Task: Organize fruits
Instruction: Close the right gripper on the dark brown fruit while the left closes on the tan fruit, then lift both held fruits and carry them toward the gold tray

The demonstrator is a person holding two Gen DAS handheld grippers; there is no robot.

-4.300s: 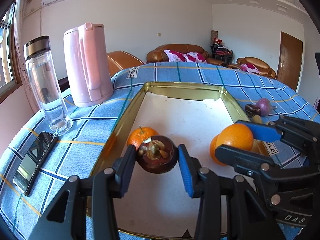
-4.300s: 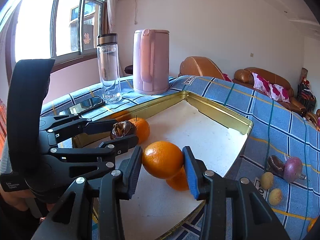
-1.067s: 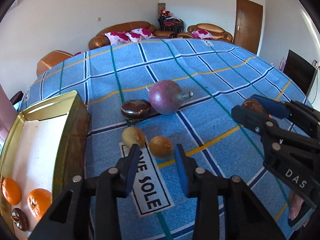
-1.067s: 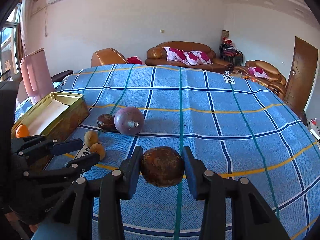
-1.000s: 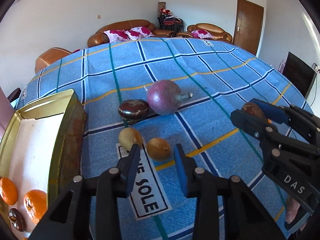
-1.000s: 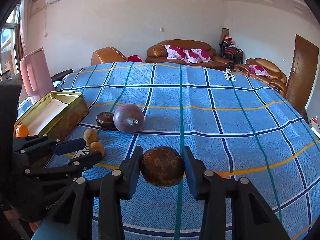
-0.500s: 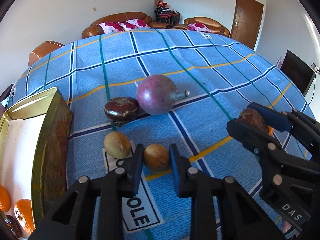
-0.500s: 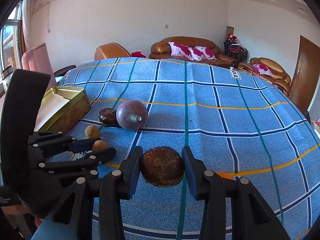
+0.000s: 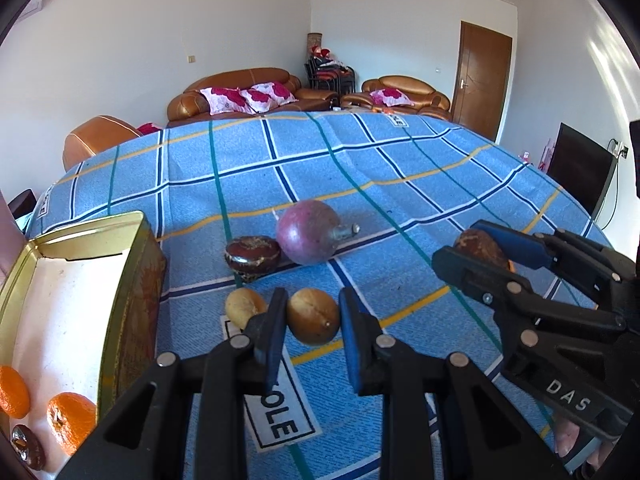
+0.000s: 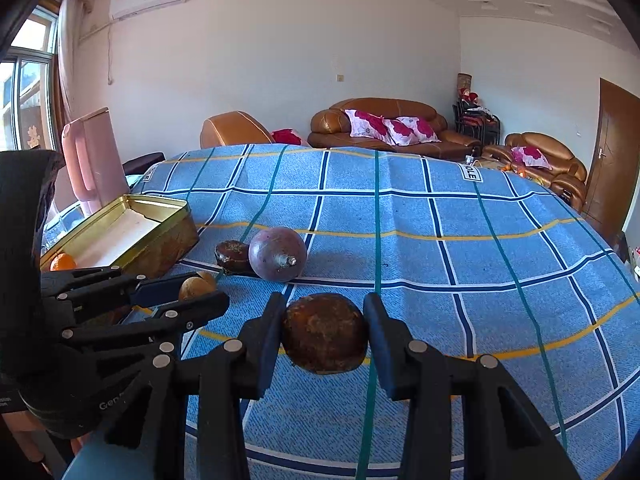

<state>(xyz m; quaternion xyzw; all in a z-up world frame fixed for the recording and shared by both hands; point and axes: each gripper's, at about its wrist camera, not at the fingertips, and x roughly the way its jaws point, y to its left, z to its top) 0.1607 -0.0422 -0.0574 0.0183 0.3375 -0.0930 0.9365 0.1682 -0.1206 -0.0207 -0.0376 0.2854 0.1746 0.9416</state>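
Note:
In the left wrist view my left gripper [image 9: 313, 330] is shut on a small tan fruit [image 9: 313, 321], held just above the blue checked cloth. A second tan fruit [image 9: 243, 312] lies on the cloth beside its left finger. My right gripper [image 10: 325, 336] is shut on a rough dark-brown round fruit [image 10: 324, 334]; the same fruit [image 9: 478, 245] shows at the right of the left wrist view. A purple round fruit [image 9: 308, 232] and a dark-brown flat fruit [image 9: 252, 255] lie together further back. The gold tin tray [image 9: 134, 280] at the left holds two oranges [image 9: 70, 420] and a dark fruit [image 9: 28, 446].
A pink kettle [image 10: 94, 156] stands behind the tray [image 10: 160, 236] at the table's far left. The blue cloth [image 10: 440, 240] stretches bare to the right and back. Brown sofas and a door lie beyond the table.
My left gripper closed its jaws on the right-hand tan fruit and raised it slightly off the cloth. The right gripper kept its hold on the brown fruit and stayed in place.

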